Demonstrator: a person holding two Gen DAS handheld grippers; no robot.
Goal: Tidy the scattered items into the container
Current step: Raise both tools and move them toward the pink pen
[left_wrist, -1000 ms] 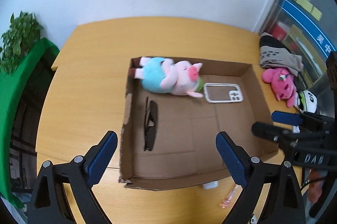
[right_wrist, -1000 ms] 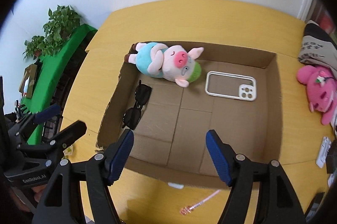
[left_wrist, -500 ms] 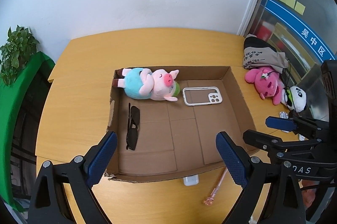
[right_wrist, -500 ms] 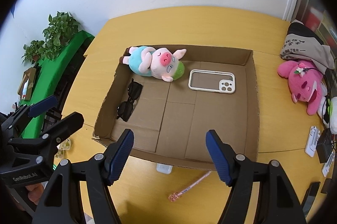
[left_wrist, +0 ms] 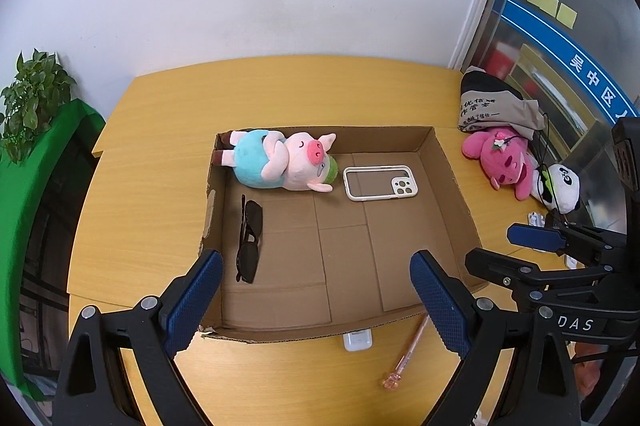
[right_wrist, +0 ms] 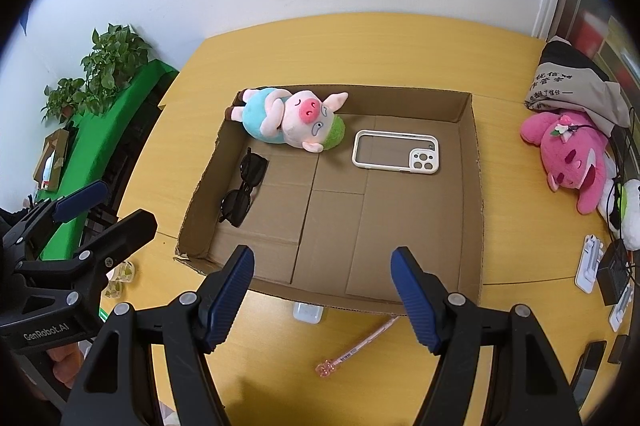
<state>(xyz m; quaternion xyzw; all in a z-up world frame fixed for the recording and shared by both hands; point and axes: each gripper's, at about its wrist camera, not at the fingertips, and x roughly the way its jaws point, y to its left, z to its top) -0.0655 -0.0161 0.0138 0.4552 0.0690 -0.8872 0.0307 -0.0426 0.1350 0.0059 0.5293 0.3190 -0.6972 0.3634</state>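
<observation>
the shallow brown cardboard box [left_wrist: 448,161] sat mid-desk [left_wrist: 160,153], holding a pink pig plush [left_wrist: 280,161], black sunglasses [left_wrist: 249,238] and a white phone case [left_wrist: 380,183]. both the left gripper [left_wrist: 316,290] and right gripper [right_wrist: 322,284] hung spread apart, empty.

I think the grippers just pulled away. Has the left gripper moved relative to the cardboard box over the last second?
Yes. The left gripper has pulled back and up from the cardboard box: the box's near edge, the pink pen and more wall now show.
</observation>
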